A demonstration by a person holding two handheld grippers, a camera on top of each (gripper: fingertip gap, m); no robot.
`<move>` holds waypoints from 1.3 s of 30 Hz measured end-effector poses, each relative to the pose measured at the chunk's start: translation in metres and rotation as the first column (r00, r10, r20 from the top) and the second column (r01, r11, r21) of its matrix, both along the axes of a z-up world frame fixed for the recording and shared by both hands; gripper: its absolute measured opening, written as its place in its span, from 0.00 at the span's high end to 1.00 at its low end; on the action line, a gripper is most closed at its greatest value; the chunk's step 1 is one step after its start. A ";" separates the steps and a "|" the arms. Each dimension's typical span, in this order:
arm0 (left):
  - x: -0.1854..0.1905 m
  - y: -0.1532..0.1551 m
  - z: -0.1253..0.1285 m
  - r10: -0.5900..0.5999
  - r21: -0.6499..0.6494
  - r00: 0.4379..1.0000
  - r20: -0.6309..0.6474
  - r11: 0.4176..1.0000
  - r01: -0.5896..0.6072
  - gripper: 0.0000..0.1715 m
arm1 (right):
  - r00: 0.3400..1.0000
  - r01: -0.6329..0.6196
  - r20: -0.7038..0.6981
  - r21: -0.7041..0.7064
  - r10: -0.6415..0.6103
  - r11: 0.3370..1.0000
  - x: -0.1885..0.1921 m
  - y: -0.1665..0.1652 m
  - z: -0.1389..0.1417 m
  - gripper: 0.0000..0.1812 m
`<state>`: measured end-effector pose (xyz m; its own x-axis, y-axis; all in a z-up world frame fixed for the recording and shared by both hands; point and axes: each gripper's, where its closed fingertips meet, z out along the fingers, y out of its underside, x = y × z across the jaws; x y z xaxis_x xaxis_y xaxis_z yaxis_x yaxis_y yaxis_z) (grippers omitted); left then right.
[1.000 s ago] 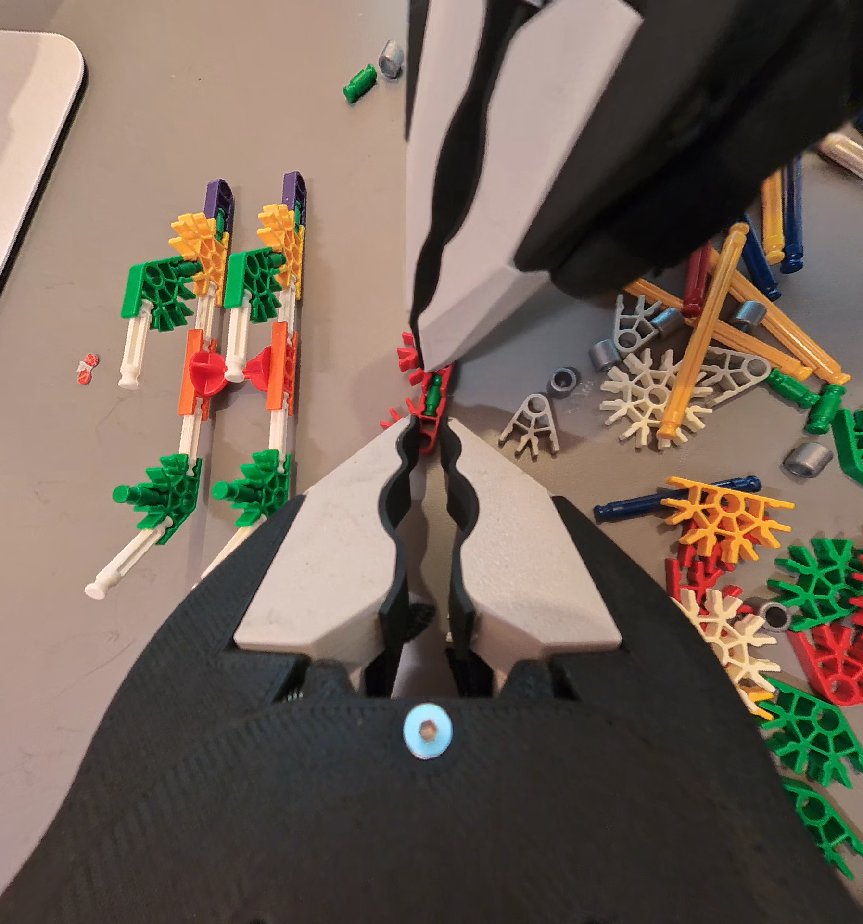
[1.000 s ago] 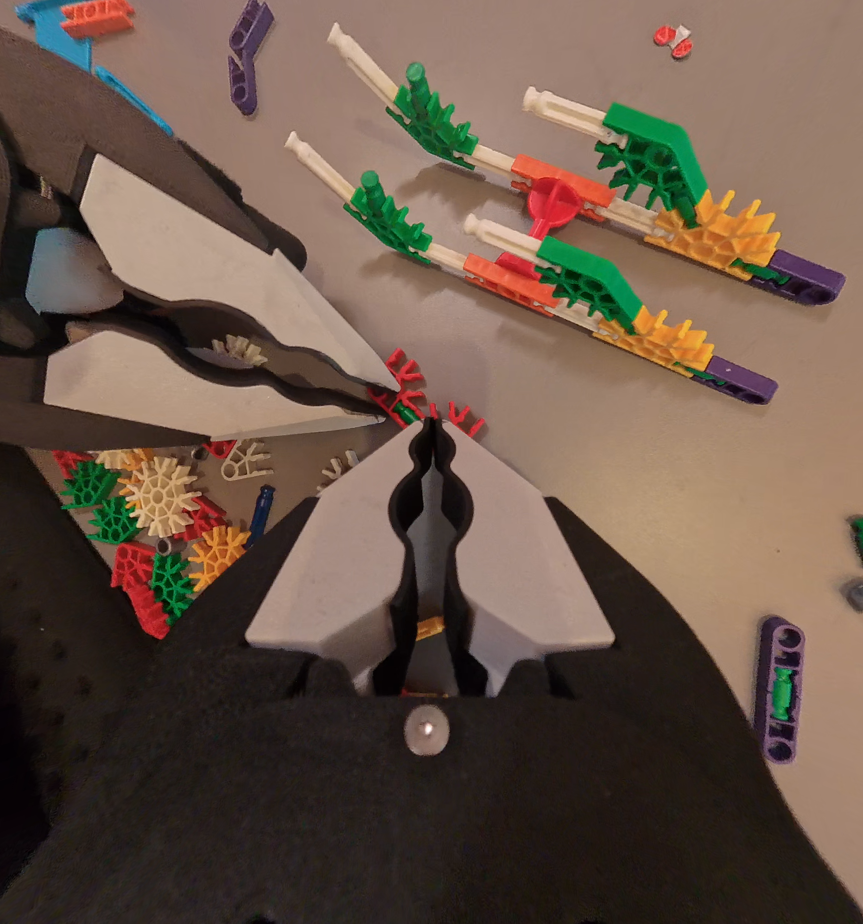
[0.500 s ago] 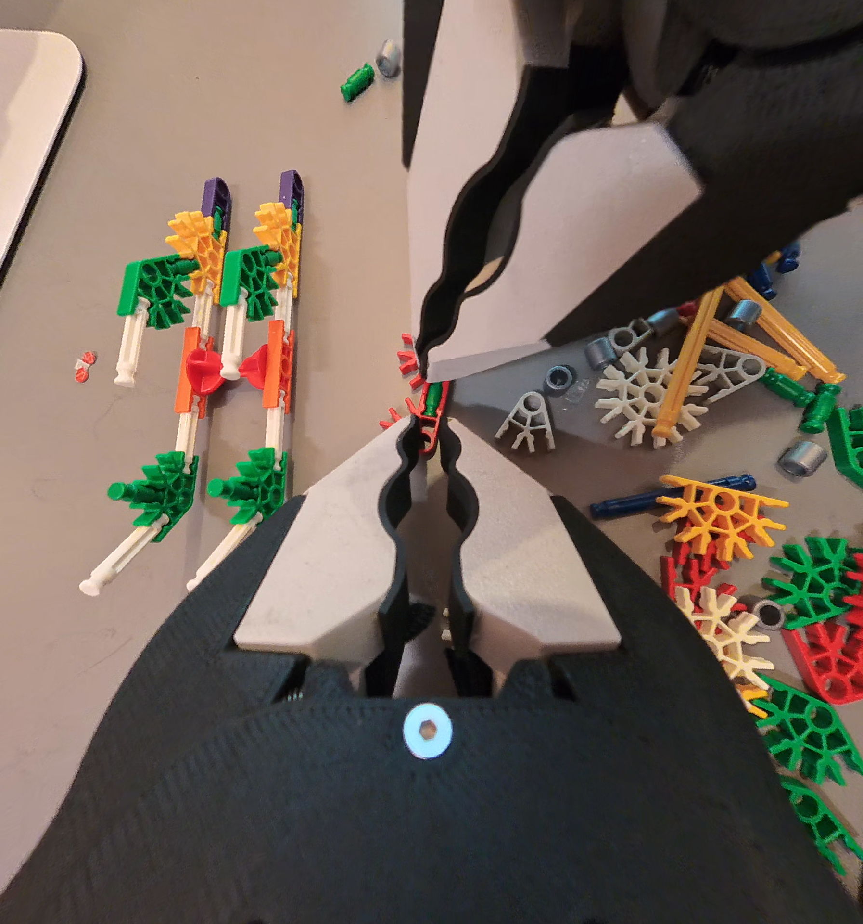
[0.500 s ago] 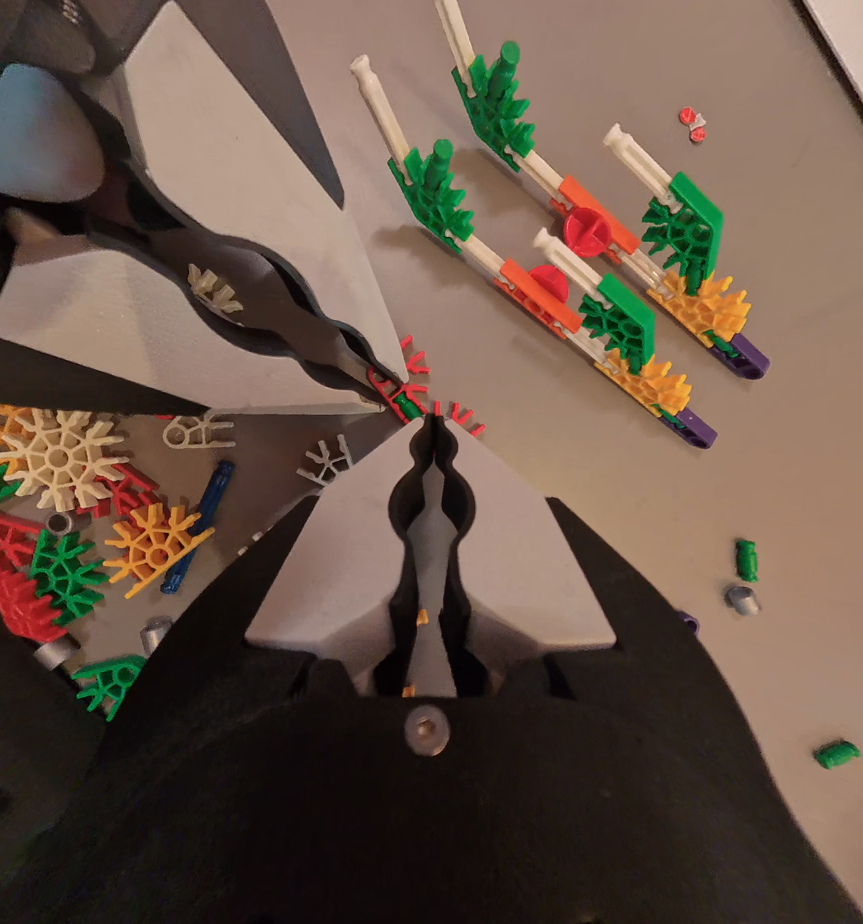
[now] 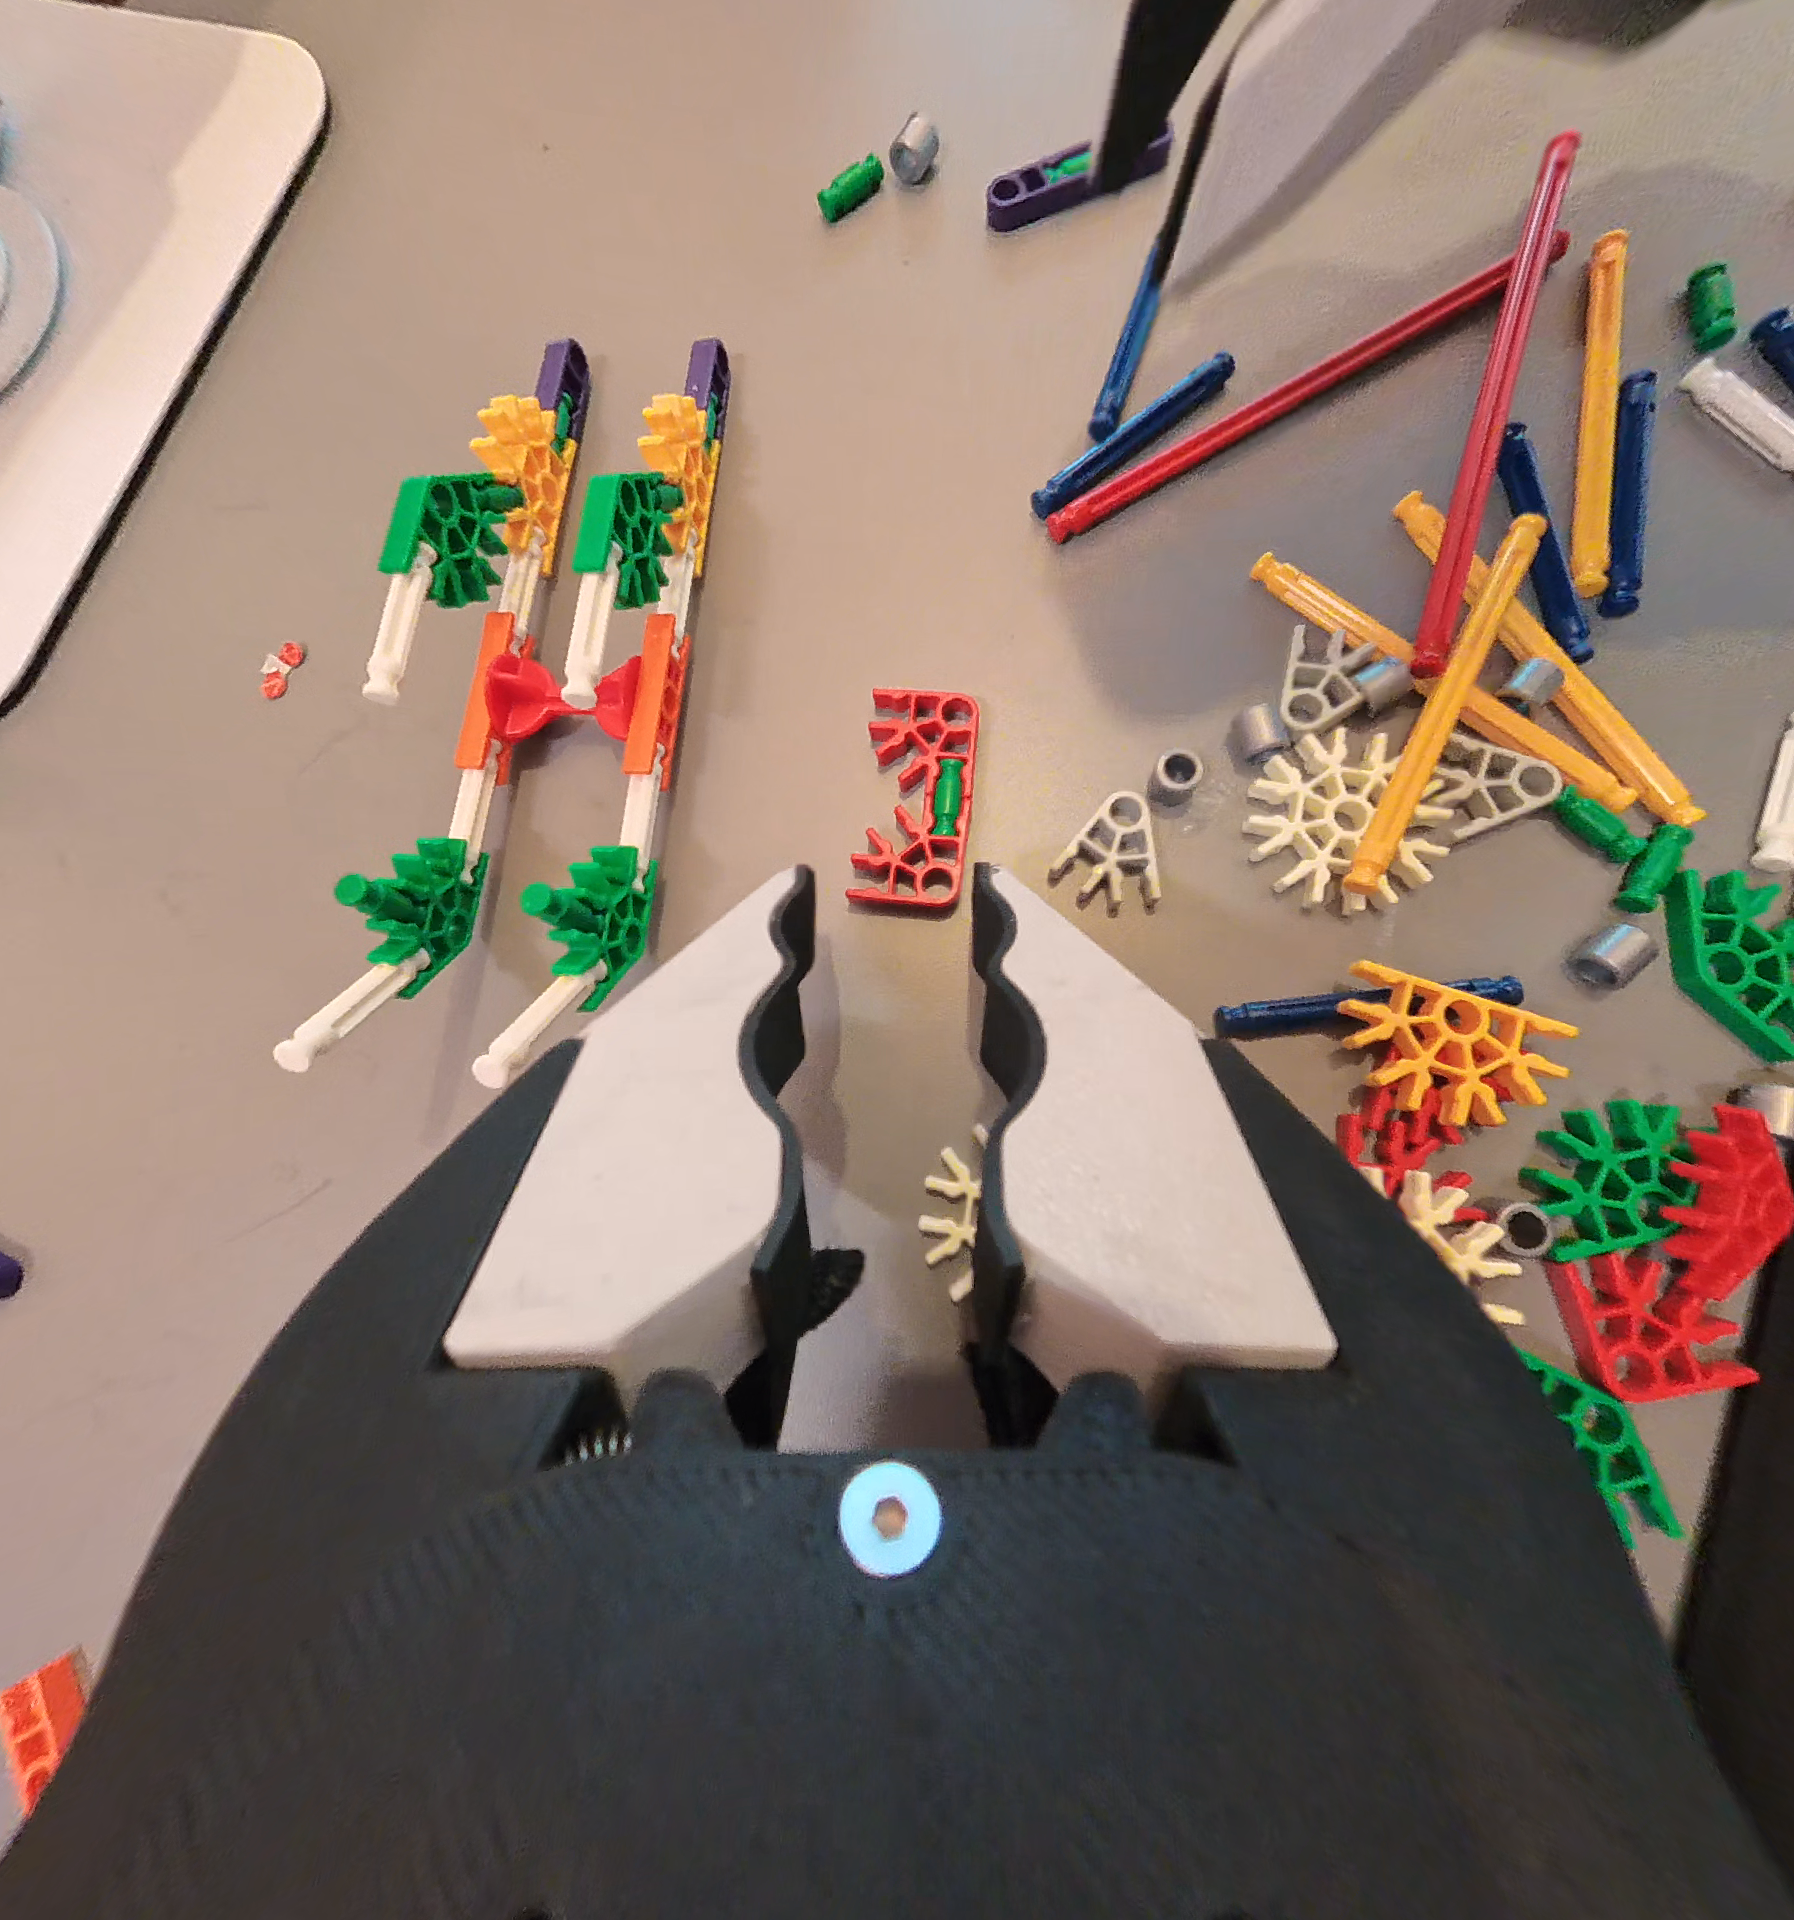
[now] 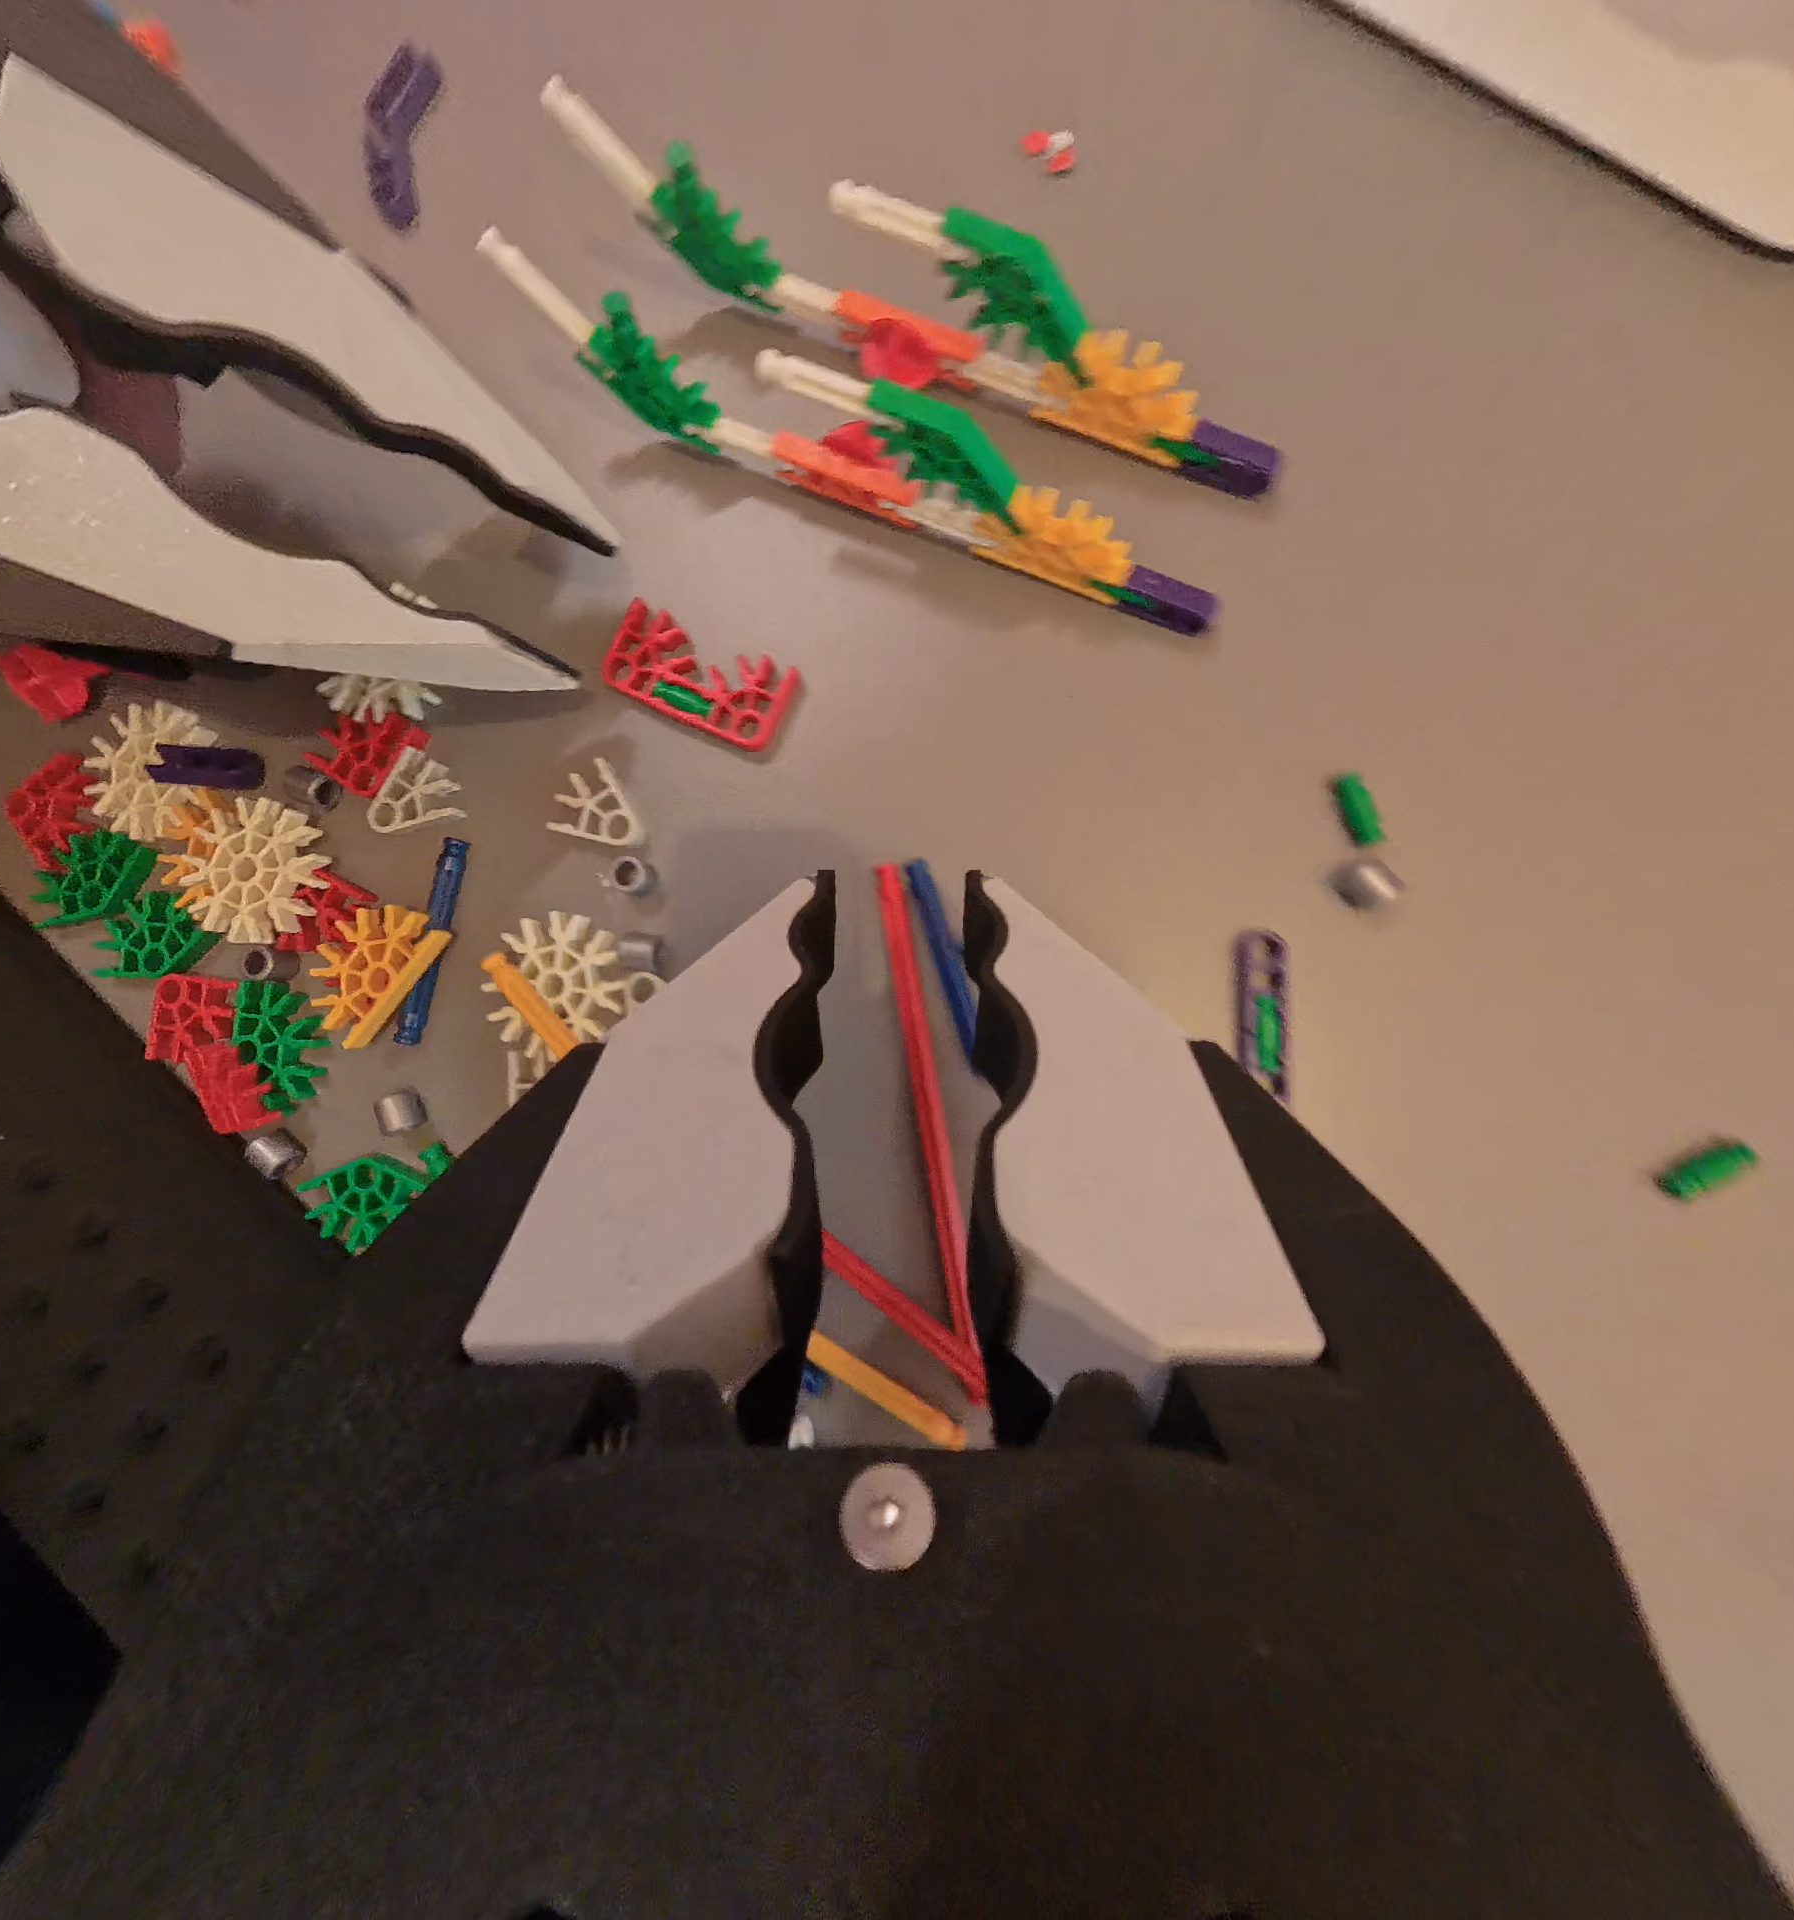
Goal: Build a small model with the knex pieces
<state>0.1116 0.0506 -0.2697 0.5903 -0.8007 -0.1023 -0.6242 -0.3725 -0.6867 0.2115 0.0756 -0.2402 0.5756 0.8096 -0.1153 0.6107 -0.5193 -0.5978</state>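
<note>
- Left hand-held gripper (image 5: 893, 883): jaws spread, nothing between them. It hangs low over the bench (image 5: 872, 416), tips just short of the red piece.
- Red connector pair (image 5: 919, 800): two red corner connectors joined by a short green rod (image 5: 945, 795), lying flat on the bench, apart from both grippers. It sits straight ahead of the left gripper's gap, slightly toward its right finger; its long axis runs away from that gripper, in line with the fingers.
- Right hand-held gripper (image 6: 898, 883): jaws spread too, holding nothing. Seen through its gap are a long red rod (image 6: 919, 1070) and a blue rod (image 6: 940, 945) lying on the bench beneath (not gripped). From this side the red connector pair (image 6: 701, 681) lies ahead and off to the left, well apart, its long axis running across the view.
- Nearer gripper: the left one, clearly; its tips (image 6: 560, 613) show in the right wrist view just beside the red piece.
- Two matching assemblies (image 5: 550, 675): white rods with green, orange, yellow and purple connectors, side by side, left of the red piece.
- Loose pile (image 5: 1444, 790): white snowflake connectors, yellow, blue and red rods, grey spacers, to the right of the red piece.
- Stray parts: a green rod (image 5: 849, 187), a grey spacer (image 5: 914, 151), a purple link (image 5: 1038, 187).
- Pale tray (image 5: 145, 312) at the far left corner.
</note>
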 end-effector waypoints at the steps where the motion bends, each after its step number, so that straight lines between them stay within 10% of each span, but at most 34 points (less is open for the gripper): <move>1: -0.001 0.000 0.001 0.007 0.002 1.000 -0.001 1.000 -0.007 0.83 | 1.000 0.029 -0.008 0.008 -0.029 1.000 0.013 0.004 0.003 0.87; 39: 0.011 0.012 -0.012 0.096 -0.038 0.992 -0.085 0.994 -0.100 0.81 | 0.997 0.008 0.074 0.004 -0.009 1.000 0.065 0.042 -0.043 0.91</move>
<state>0.1227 0.0630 -0.2814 0.6570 -0.7441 -0.1213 -0.6372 -0.4620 -0.6169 0.2763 0.1173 -0.2833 0.5893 0.8049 -0.0693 0.6490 -0.5227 -0.5528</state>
